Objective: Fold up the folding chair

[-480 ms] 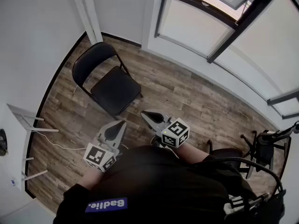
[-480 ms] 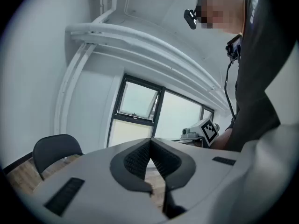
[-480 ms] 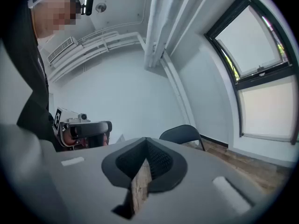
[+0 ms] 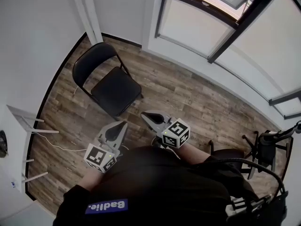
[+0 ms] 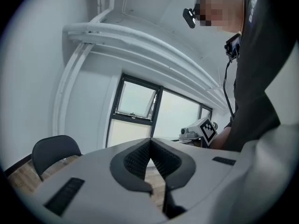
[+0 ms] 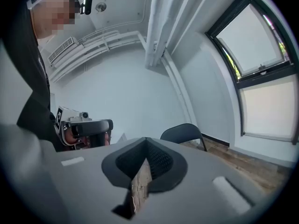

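Note:
The black folding chair (image 4: 109, 81) stands unfolded on the wood floor near the left wall, its backrest toward the corner. Both grippers hover apart from it, close to the person's body. My left gripper (image 4: 123, 123) is shut with nothing between its jaws, pointing toward the chair seat. My right gripper (image 4: 144, 114) is shut too and empty, just right of the seat's near corner. The chair's backrest (image 5: 55, 150) shows at the lower left of the left gripper view, and the backrest (image 6: 183, 133) shows beyond the jaws in the right gripper view.
A white folding rack (image 4: 26, 121) and a thin white cable (image 4: 61, 147) lie at the left wall. A black office chair base (image 4: 265, 149) stands at the right. Large windows (image 4: 221, 27) line the far wall.

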A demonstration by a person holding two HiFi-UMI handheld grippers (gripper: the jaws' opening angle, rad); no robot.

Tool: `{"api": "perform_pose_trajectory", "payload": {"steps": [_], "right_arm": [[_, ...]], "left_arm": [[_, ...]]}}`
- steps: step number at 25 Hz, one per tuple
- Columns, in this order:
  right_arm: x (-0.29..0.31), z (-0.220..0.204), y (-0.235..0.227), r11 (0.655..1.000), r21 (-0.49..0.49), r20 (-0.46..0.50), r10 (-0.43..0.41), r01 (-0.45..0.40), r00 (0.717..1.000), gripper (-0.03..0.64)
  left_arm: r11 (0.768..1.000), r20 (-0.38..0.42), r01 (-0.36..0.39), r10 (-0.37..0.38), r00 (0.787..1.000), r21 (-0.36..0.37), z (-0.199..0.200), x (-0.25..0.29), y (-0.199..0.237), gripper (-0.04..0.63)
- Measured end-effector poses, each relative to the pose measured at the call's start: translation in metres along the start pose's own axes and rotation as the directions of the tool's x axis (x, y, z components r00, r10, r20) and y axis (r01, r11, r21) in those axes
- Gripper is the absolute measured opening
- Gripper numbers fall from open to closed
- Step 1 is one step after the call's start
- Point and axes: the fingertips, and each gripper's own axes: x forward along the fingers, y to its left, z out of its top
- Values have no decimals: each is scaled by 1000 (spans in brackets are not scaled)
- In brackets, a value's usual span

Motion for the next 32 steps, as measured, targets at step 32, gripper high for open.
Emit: {"api": "perform_pose_trajectory", "payload": {"steps": [32], "right_arm": [[-19,-29,-74,996,55,-87,69,-64,994,2]], "left_arm": [[984,-19,-180,180,984,-8,-16,53,8,3]]}}
